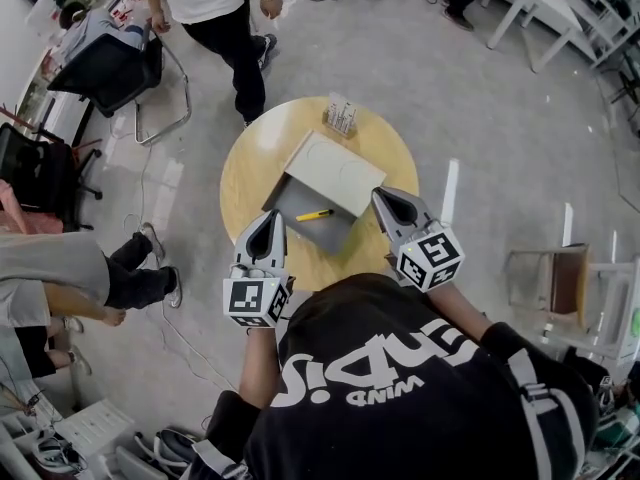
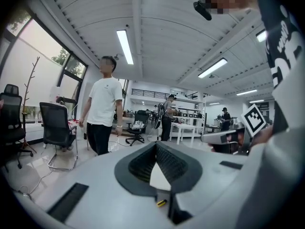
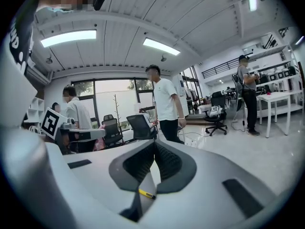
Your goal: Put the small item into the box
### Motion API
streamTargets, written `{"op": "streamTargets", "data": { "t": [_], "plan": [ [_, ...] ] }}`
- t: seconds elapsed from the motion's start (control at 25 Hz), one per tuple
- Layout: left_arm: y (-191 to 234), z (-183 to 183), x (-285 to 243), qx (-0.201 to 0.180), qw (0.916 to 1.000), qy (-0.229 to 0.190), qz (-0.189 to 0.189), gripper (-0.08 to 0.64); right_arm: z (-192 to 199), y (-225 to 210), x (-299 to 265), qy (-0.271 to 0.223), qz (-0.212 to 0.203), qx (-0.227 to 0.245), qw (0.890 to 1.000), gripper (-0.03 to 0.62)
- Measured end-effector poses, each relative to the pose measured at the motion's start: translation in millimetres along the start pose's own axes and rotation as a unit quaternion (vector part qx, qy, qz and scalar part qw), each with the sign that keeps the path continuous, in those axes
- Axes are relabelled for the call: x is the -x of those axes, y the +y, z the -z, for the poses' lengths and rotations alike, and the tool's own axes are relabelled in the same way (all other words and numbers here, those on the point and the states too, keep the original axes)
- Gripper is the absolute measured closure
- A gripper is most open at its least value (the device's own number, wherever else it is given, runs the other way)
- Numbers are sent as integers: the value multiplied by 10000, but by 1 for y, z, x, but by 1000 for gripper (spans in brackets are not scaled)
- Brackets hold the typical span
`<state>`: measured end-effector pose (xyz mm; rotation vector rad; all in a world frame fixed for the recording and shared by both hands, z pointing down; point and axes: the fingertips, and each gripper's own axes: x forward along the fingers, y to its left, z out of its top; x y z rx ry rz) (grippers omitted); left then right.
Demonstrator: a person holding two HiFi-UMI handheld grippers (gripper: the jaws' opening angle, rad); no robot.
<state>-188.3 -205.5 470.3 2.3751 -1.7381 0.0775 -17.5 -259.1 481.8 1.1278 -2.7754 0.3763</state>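
Note:
An open grey box [image 1: 300, 200] sits on a round wooden table [image 1: 250, 168], its pale lid [image 1: 332, 173] tipped back. A small yellow pen [image 1: 314, 215] lies inside the box. My left gripper [image 1: 270, 215] hovers at the box's near left corner and my right gripper [image 1: 384, 198] at its near right corner. Both are shut with nothing between the jaws. Below the meeting tips, the pen [image 2: 162, 202] shows in the left gripper view, and the same pen [image 3: 147, 193] appears in the right gripper view.
A small rack of clear items [image 1: 341, 118] stands at the table's far edge. A person [image 1: 215, 8] stands just beyond the table. Black chairs [image 1: 110, 68] and a seated person's legs [image 1: 125, 268] are at left, and a chair [image 1: 555, 283] at right.

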Motion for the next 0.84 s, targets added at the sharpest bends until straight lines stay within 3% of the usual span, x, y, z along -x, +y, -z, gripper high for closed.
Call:
{"op": "streamTargets", "data": {
  "t": [0.84],
  "plan": [
    [-5,0,7,45,10000,42,-74,549,-1,7,7,73,-165,90,9998,589]
  ]
}}
